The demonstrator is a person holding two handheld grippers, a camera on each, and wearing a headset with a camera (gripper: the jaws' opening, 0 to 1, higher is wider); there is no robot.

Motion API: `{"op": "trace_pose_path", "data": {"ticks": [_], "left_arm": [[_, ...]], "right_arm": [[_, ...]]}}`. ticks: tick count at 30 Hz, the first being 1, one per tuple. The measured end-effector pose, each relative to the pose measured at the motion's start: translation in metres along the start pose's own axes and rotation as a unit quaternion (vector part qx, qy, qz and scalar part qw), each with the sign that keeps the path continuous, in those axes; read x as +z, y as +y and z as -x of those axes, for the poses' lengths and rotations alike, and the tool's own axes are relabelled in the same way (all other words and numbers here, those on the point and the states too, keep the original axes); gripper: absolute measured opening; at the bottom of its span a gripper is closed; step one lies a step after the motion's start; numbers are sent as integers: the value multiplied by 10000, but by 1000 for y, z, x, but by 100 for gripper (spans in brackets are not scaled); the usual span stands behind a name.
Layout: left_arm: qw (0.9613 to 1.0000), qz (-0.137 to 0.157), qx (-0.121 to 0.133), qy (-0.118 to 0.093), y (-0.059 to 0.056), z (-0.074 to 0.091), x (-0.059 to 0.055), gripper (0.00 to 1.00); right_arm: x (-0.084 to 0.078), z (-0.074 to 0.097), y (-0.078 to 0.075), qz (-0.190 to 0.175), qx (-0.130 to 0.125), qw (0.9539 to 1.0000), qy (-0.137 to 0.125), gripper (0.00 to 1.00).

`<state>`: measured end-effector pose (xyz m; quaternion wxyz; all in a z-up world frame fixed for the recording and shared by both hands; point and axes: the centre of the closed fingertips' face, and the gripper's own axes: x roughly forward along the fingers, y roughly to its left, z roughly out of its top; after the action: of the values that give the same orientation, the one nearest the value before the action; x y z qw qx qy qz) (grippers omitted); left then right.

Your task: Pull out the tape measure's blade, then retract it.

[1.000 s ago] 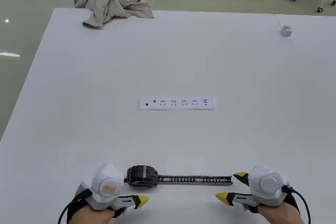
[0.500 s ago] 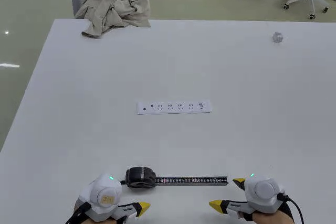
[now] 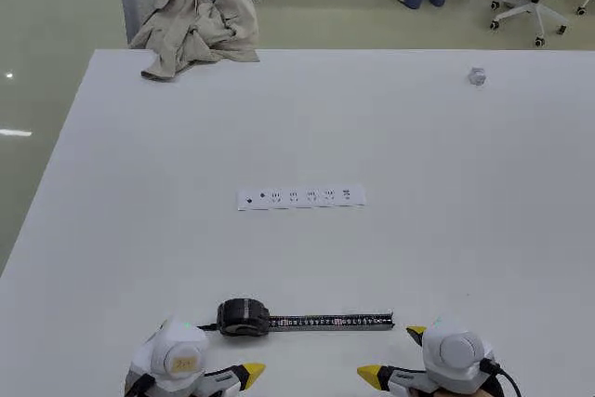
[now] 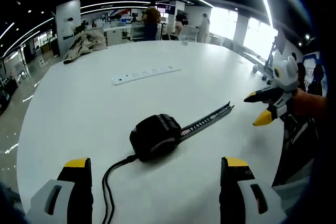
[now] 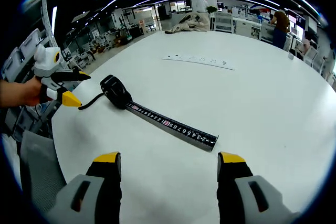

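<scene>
The black tape measure (image 3: 244, 316) lies on the white table (image 3: 418, 155) near its front edge. Its blade (image 3: 330, 322) is drawn out to the right and rests flat. My left gripper (image 3: 228, 350) stands open just in front of the case, touching nothing. In the left gripper view the case (image 4: 155, 137) and its black cord lie between the jaws of my left gripper (image 4: 156, 163). My right gripper (image 3: 391, 353) is open beside the blade's end, apart from it. The right gripper view has the blade tip (image 5: 210, 141) ahead of my right gripper (image 5: 169, 157).
A white power strip (image 3: 300, 197) lies mid-table. A beige jacket (image 3: 195, 16) hangs over a chair at the far left corner. A small grey object (image 3: 477, 76) sits far right. Office chairs and people stand beyond the table.
Both grippers have drawn back a little toward the near edge, away from the tape measure. The tape measure and its extended blade lie as before. The head camera has tilted up.
</scene>
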<state>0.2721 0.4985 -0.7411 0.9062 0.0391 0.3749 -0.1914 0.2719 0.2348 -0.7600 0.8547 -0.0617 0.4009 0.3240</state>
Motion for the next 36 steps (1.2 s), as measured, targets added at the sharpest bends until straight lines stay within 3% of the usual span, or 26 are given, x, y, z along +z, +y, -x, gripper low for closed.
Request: {"op": "trace_pose_path", "data": {"ticks": [15, 25, 36], "left_arm": [[9994, 234, 229, -132, -4, 35, -13, 100], [9986, 350, 302, -256, -12, 57, -22, 100], [9973, 546, 370, -313, -19, 81, -31, 100]], "right_arm": [[-1, 25, 17, -89, -195, 9996, -199, 82], [-3, 36, 42, -104, -246, 9992, -291, 85], [-4, 59, 56, -93, -409, 9982, -423, 86]]}}
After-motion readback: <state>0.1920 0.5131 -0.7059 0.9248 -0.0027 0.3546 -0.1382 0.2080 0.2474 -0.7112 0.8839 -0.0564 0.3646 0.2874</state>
